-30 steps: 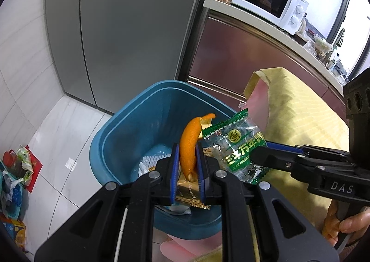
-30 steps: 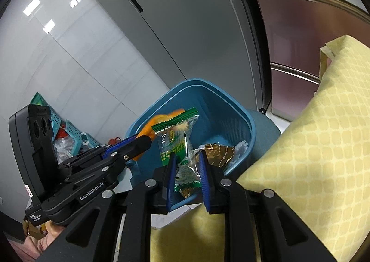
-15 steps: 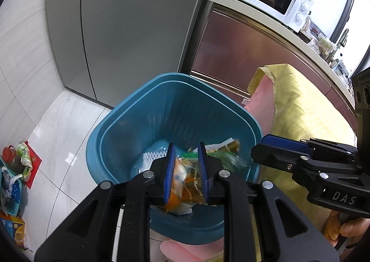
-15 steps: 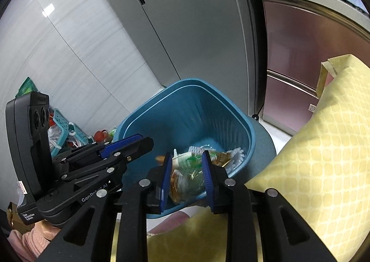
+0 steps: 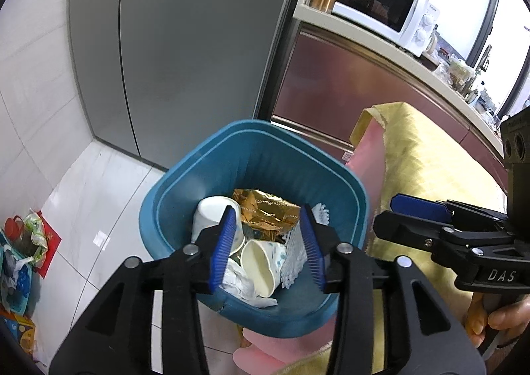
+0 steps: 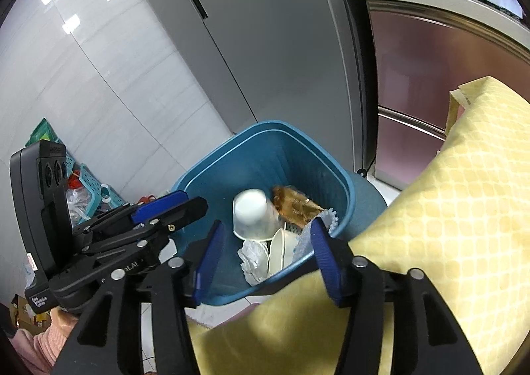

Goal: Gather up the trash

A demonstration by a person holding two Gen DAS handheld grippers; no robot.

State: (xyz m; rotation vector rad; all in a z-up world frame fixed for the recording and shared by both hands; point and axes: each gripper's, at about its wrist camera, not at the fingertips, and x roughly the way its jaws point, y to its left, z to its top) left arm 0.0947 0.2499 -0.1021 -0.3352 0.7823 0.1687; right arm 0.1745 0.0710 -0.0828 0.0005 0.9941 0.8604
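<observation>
I am at the drop step of collecting trash: both pairs of my jaws hang over the blue bin [image 5: 185, 209], and neither has anything in it. My left gripper [image 5: 267, 244] sits above the bin's near-left part; its jaws are opening, about halfway apart, with nothing between the blue pads, only the bin's contents showing through the gap far below. My right gripper [image 6: 265, 259] is above the bin's near-right edge, where the bin meets the yellow cloth [image 6: 463, 209] on the tabletop; its jaws are opening too, a little wider than the left pair, and likewise grip nothing.

As I judge it, this round of dropping is finished. The next move calls for lifting both grippers clear of the bin's rim and swinging them away from the bin toward the tabletop to look for whatever trash is left. I cannot see any loose trash on the cloth from here.

Inside the bin, from its left wall across: a white paper cup [image 5: 215, 219] lies upside down, a crumpled white paper [image 6: 253, 259] sits toward the near wall, a second paper cup [image 5: 260, 262] lies on its side with its mouth toward me, a gold foil wrapper [image 5: 268, 209] rests toward the far wall, and a white frilled paper liner [image 5: 294, 249] leans near the right wall. The bin stands on the floor, just beside the tabletop's edge.
</observation>
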